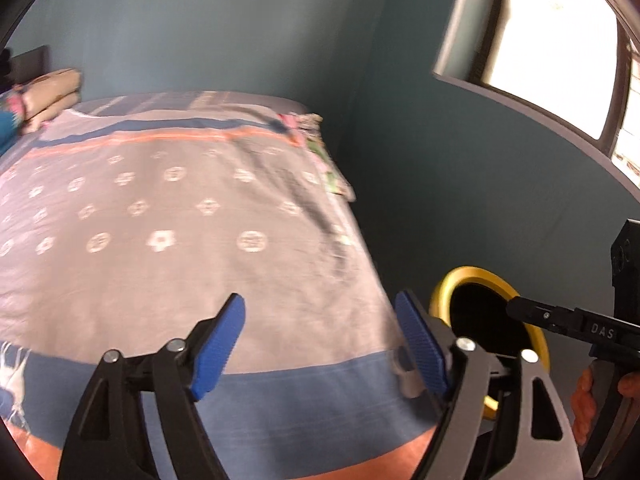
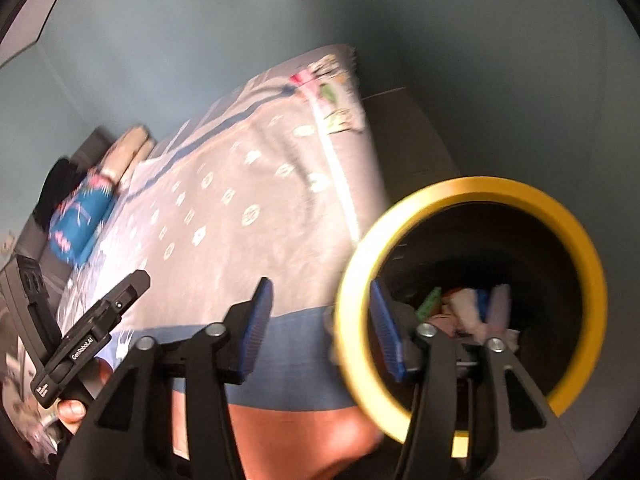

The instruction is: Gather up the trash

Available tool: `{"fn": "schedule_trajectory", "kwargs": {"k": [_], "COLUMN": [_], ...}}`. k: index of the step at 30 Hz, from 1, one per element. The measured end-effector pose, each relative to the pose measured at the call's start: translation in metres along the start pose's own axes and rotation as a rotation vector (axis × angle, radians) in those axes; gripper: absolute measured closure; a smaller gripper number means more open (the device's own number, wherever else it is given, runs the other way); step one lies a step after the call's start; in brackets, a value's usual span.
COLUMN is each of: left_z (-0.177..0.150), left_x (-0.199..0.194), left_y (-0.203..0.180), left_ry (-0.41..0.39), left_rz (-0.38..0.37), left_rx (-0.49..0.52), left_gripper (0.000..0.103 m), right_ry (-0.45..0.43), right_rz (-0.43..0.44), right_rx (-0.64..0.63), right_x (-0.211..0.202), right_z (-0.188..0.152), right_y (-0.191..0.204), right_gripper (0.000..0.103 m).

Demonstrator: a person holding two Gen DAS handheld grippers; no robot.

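Observation:
A black trash bin with a yellow rim [image 2: 560, 216] stands by the bed's corner; several crumpled wrappers and papers [image 2: 468, 308] lie inside it. The bin's yellow rim also shows in the left wrist view [image 1: 444, 288]. My right gripper [image 2: 320, 336] is open and empty, with its right finger over the bin's rim. My left gripper [image 1: 324, 344] is open and empty above the foot of the bed. The right gripper's body [image 1: 568, 320] shows over the bin in the left wrist view. The left gripper's body [image 2: 92, 332] shows at lower left in the right wrist view.
The bed carries a grey patterned bedsheet [image 1: 168, 208] with blue and orange bands. Pillows and folded bedding [image 1: 44, 96] lie at the head end. A teal wall [image 1: 440, 184] stands behind the bin. A bright window [image 1: 560, 40] is at upper right.

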State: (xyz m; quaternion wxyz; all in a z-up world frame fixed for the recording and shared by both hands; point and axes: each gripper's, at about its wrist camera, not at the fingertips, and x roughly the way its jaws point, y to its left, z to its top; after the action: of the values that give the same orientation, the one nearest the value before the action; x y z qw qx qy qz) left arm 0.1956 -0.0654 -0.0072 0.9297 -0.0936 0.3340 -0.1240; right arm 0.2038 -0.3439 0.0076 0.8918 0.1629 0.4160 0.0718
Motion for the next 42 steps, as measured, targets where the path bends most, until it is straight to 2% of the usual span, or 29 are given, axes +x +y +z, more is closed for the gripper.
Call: {"fn": "schedule_trajectory", "kwargs": {"k": [6,8,9,13,16,19,29,42], "left_z": [-0.011,-0.015,-0.018,-0.025,-0.029,-0.033,-0.046,-0.062], "left_x": [-0.032,-0.040,-0.047,-0.063,-0.078,-0.098,-0.163,-0.199], "left_y": [0.054,0.067,0.075,0.095,0.106,0.107,0.083,0.056], "left_ry": [-0.047,-0.066,-0.088,-0.123,-0.154,-0.204,-0.332,-0.391], "left_rz": [0.095,0.116,0.137,0.178,0.211,0.228,0.243,0.265], "left_rx": [-0.045,-0.053,-0.058,-0.077,-0.081,-0.068,-0.049,-0.047], "left_gripper": [0.014,0.008,0.008,0.008,0.008,0.008,0.008,0.008], "right_ry": [0.018,0.003,-0.006,-0.021,-0.092,-0.206,-0.460,-0.526], "right_rz": [0.006,0.000,-0.009,-0.038,-0.080,-0.129,-0.261,-0.248], "right_rx": [-0.060,-0.092,-0.115,-0.171,-0.214,-0.250,-0.229,-0.232], "right_x": [0.019,0.024,0.026,0.028,0.023,0.008,-0.041,-0.074], "right_z": [-0.018,-0.026,-0.030,-0.041,-0.053,-0.070,-0.102,-0.115], "right_y": [0.058,0.076,0.088,0.114,0.135,0.154,0.168,0.167], "right_gripper": [0.014,0.009,0.008,0.008,0.008,0.008,0.008,0.008]}}
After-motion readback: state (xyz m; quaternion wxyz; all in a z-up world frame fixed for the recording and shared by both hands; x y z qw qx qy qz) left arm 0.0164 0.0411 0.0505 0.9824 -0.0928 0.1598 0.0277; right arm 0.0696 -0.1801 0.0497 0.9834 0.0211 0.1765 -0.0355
